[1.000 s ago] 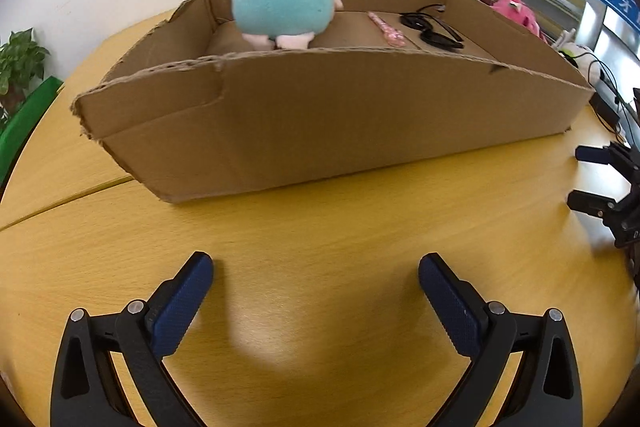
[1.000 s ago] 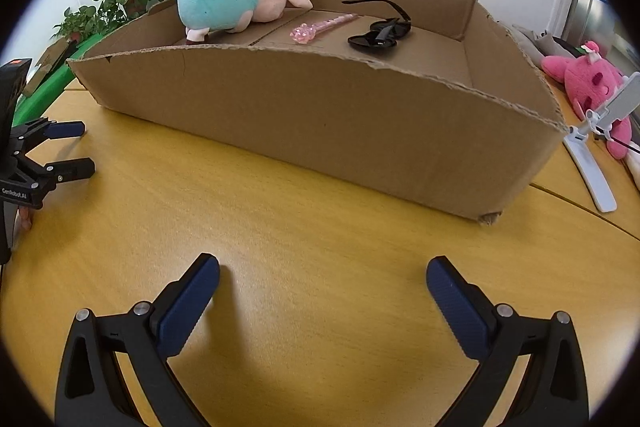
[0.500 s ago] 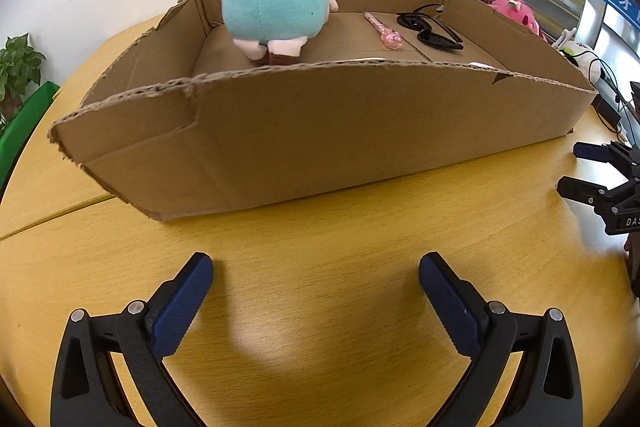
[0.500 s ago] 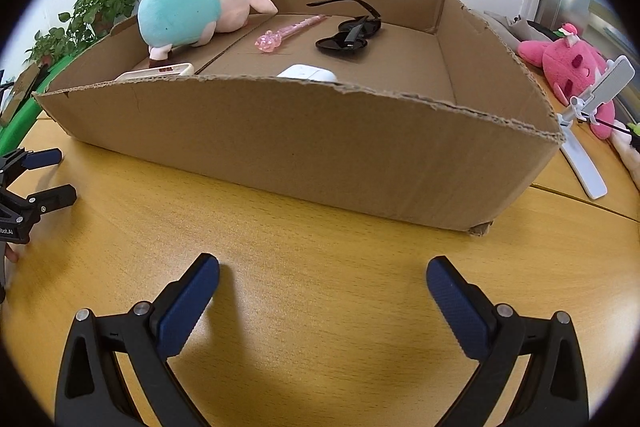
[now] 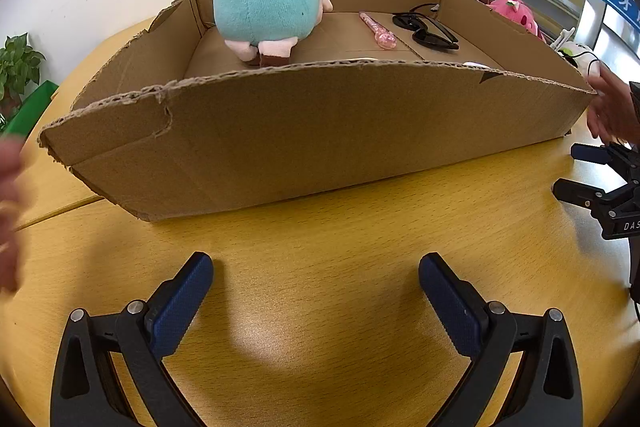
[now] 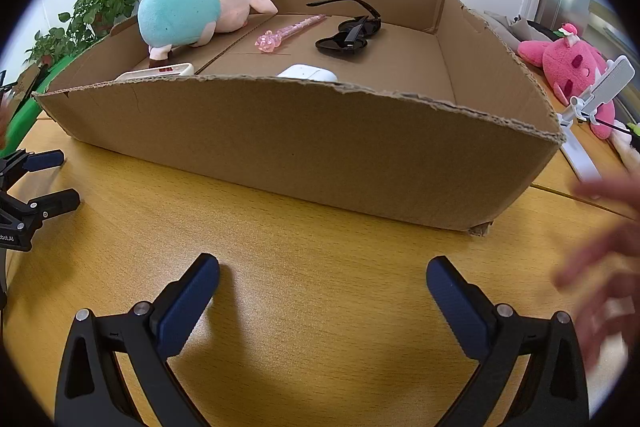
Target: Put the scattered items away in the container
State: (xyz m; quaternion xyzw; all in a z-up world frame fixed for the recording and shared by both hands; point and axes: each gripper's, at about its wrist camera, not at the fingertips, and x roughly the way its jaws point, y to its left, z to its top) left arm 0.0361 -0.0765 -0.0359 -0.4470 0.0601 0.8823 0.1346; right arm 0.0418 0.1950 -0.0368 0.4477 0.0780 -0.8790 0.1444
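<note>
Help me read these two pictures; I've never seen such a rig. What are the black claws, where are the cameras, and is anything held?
No robot arm here: a person holds two hand grippers, each with a fisheye camera looking along its fingers. One picture is from the left gripper, the other from the right gripper. Both are open and hold nothing. Blurred hands show at the edges. On the table stands a cardboard box holding a plush toy, pink wand, sunglasses, white case and a flat white device. A pink plush lies outside.
</note>
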